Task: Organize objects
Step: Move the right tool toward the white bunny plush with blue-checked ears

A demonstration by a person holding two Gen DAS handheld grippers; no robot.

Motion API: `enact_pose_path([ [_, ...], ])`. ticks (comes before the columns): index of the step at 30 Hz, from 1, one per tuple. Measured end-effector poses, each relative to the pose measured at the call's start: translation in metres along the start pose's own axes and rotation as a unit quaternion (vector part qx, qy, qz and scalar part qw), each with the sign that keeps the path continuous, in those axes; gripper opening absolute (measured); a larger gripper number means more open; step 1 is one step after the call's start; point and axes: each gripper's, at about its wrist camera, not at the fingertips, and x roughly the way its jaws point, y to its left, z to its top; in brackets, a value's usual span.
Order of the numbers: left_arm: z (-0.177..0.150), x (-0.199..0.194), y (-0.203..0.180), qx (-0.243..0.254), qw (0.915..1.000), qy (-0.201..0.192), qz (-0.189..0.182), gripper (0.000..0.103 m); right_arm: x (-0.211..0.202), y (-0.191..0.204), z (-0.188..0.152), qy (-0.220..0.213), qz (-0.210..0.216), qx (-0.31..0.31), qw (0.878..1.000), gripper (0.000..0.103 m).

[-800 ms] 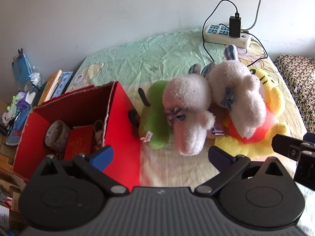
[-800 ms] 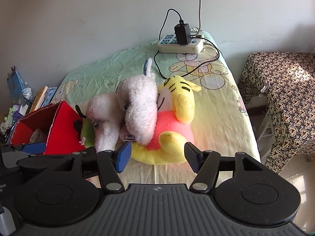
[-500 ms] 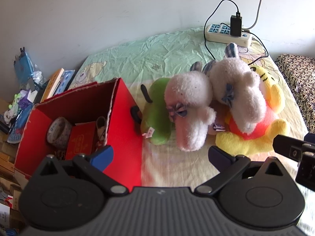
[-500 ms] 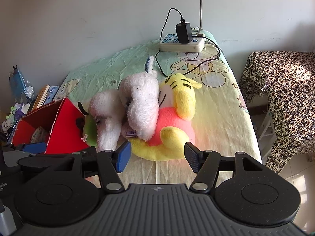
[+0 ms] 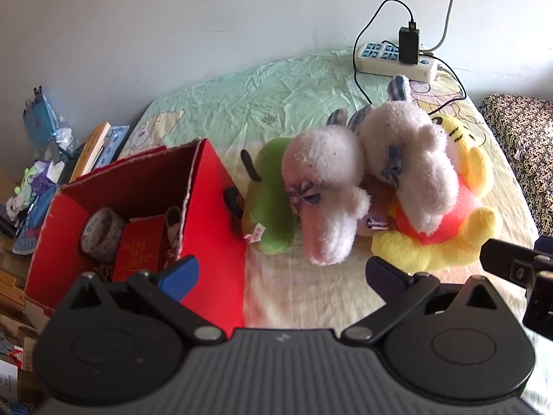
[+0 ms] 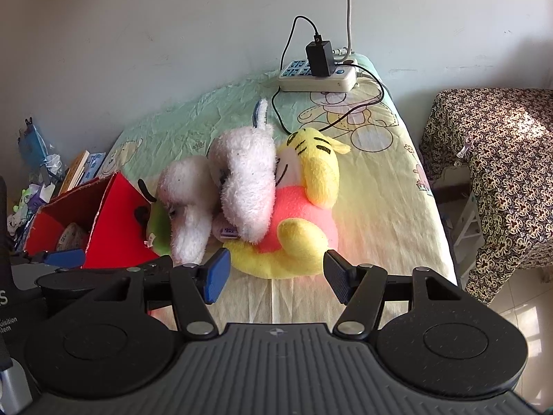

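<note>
A pile of plush toys lies on the bed: a green one point(image 5: 273, 204), a white one point(image 5: 325, 186), a second white one point(image 5: 411, 159) point(image 6: 247, 176) draped over a yellow and pink tiger point(image 5: 449, 228) point(image 6: 300, 228). To their left stands an open red box point(image 5: 211, 214) point(image 6: 117, 224) holding a tape roll point(image 5: 102, 228) and a red packet point(image 5: 138, 249). My left gripper point(image 5: 281, 273) hangs open above the bed in front of the toys, nothing between its fingers. My right gripper point(image 6: 276, 273) is open too, just short of the tiger.
A white power strip point(image 5: 397, 58) point(image 6: 318, 76) with a black charger and trailing cables lies at the head of the bed. Books and clutter point(image 5: 86, 148) crowd the floor on the left. A patterned cloth-covered table point(image 6: 490, 159) stands right of the bed.
Both grippers have drawn back a little, so the toys and box look slightly farther. Neither gripper's opening has changed.
</note>
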Motion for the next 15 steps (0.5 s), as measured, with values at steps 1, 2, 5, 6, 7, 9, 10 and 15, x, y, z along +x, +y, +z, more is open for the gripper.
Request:
enact_pose_path([
  [1,0.000,0.000,0.000,0.000,1.0000,0.000,-0.001,0.103,-0.001,-0.001,0.000,-0.001,0.001,0.001,1.000,0.063],
  [2,0.001,0.001,-0.001,0.001,1.0000,-0.001,0.000,0.103,-0.001,-0.001,0.000,-0.003,0.002,0.001,1.000,0.063],
  [5,0.002,0.001,-0.002,0.003,1.0000,0.001,-0.006,0.103,-0.001,-0.003,0.003,-0.007,0.007,0.003,1.000,0.063],
  [6,0.003,0.001,-0.002,0.006,1.0000,-0.001,-0.007,0.103,-0.001,-0.004,0.005,-0.009,0.012,0.005,1.000,0.063],
  [7,0.004,0.001,-0.001,0.010,0.9999,-0.001,-0.008,0.103,-0.001,-0.005,0.007,-0.010,0.017,0.007,1.000,0.063],
  [9,0.008,0.000,0.001,0.009,0.9997,-0.014,-0.017,0.103,-0.002,-0.006,0.011,-0.014,0.024,0.009,1.000,0.062],
  [10,0.010,0.001,0.003,0.008,0.9996,-0.017,-0.023,0.103,-0.002,-0.007,0.013,-0.017,0.026,0.009,0.999,0.060],
  [15,0.021,0.000,0.018,-0.029,0.9921,-0.084,-0.088,0.102,0.004,-0.012,0.023,-0.017,0.048,0.021,0.998,0.052],
])
